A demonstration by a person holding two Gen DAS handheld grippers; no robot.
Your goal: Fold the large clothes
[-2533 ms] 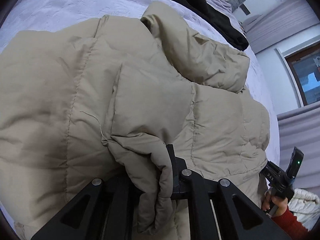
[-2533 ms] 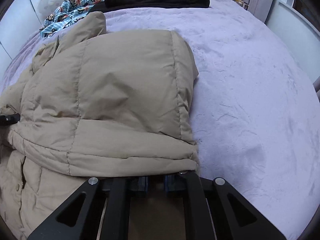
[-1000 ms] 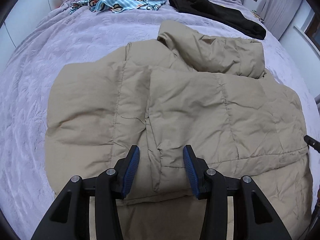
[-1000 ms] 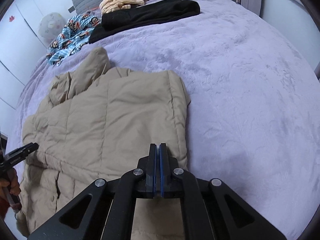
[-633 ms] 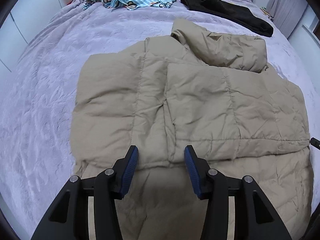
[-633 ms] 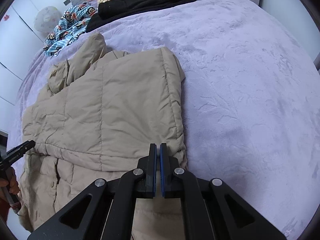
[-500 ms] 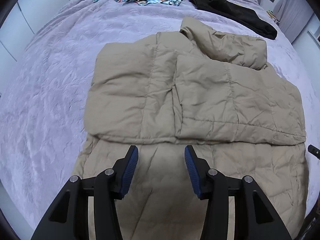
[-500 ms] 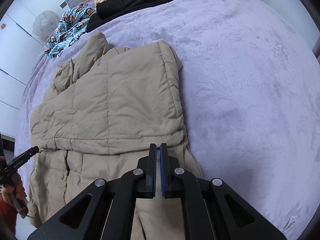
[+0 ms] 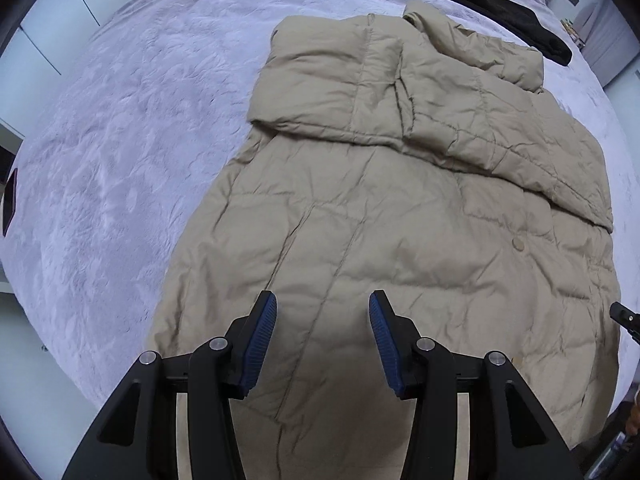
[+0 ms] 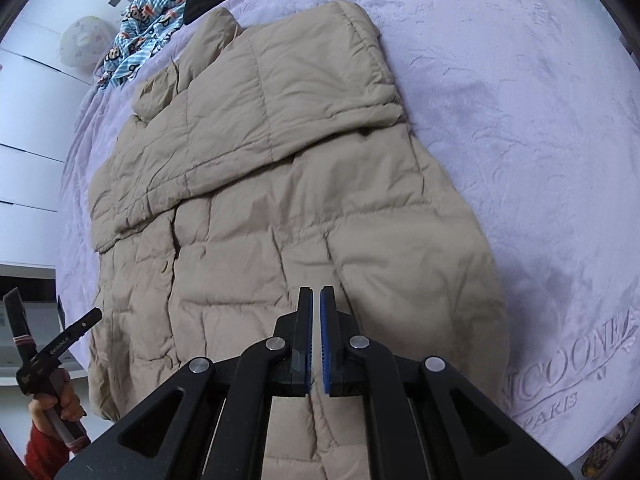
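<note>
A large beige quilted down coat lies flat on the purple bedspread, its upper part folded down over the body into a thick band. It also shows in the right wrist view. My left gripper is open and empty, held above the coat's lower hem. My right gripper is shut with nothing between its blue pads, above the coat's lower right part. The left gripper's handle and hand show at the right wrist view's left edge.
A black garment and a blue monkey-print cloth lie at the far end of the bed. A round white cushion sits by the wall. The bedspread's right part carries embossed lettering. The bed edge runs along the bottom left.
Both grippers have pulled back toward the coat's hem, so more of the lower coat shows. The left had let go of the fabric and opened earlier; the right stays shut.
</note>
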